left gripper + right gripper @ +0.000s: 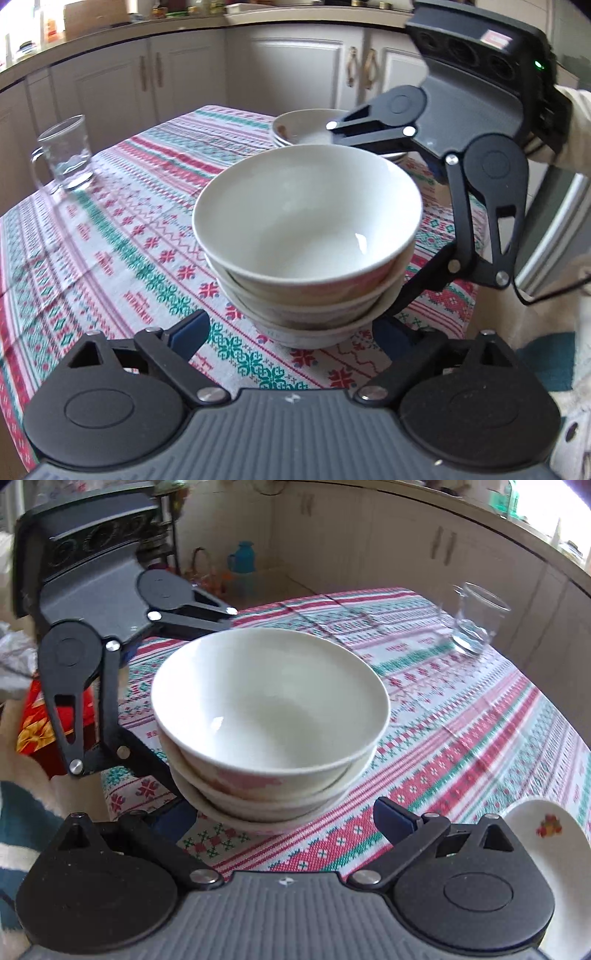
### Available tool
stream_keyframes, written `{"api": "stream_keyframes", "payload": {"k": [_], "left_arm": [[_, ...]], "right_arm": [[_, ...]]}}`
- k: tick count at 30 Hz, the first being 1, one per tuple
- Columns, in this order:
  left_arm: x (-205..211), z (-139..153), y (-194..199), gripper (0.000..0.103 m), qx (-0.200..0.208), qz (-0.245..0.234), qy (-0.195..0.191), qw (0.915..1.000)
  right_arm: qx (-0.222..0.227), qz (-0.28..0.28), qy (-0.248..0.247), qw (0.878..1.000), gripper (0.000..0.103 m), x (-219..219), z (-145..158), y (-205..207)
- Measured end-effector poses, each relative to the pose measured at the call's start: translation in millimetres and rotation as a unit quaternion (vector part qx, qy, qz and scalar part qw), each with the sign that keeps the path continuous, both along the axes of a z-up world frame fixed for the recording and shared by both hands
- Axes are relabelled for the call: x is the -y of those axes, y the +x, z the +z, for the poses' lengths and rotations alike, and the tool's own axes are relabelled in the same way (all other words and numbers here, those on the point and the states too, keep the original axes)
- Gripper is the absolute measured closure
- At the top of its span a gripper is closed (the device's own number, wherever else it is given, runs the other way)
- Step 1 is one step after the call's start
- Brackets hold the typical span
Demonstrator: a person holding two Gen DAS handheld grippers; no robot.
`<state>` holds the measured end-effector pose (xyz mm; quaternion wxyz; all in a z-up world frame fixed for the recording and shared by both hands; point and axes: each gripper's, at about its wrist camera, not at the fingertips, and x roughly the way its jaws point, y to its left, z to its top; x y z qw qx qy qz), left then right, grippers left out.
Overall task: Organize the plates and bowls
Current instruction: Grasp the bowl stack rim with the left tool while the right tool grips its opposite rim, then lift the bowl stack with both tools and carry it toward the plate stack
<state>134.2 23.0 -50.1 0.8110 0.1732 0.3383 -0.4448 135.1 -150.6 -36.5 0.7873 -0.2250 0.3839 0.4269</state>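
Bowls (306, 236) stacked three deep on the tabletop (110, 236), sitting between both claws; left claw (291, 328) jaws wide apart, straddling the stack's base, pads not touching it; right claw (284, 816) jaws also spread either side of the stack, no contact seen; patterned cloth covers the tabletop; second pile of dishes (295, 129) behind the stack in left view; glass mug (68, 155) well apart toward the far edge; plate (550, 834) with flower print near right claw's outer side.
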Motion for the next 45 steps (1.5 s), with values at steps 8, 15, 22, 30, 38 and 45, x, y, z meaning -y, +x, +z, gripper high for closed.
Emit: {"api": "stream_keyframes", "payload": {"k": [8,15,22,30,38,45], "left_arm": [[4,1,13,0.010,-0.005,-0.058,0.008,0.9983],[6,-1,26,0.013,-0.024,-0.089,0.005,0.9958],[8,-2,33,0.017,-0.033,-0.113,0.009,0.9931],[9,-3,39,0.018,-0.035,-0.135,0.019,0.9900],[10,-4,38,0.017,-0.036,-0.138,0.022,0.9895],[11,-2,35,0.017,-0.033,-0.133,0.026,0.9902]], "right_arm": [[-0.020,0.035,-0.006,0.999,0.002,-4,3,9],[-0.046,0.047,0.007,0.998,0.008,-4,-1,16],[-0.054,0.057,0.004,0.997,0.012,-7,0,17],[-0.060,0.065,-0.004,0.996,0.012,-8,2,19],[-0.062,0.068,-0.004,0.996,0.011,-8,1,20],[-0.060,0.064,0.000,0.996,0.011,-7,1,19]]}}
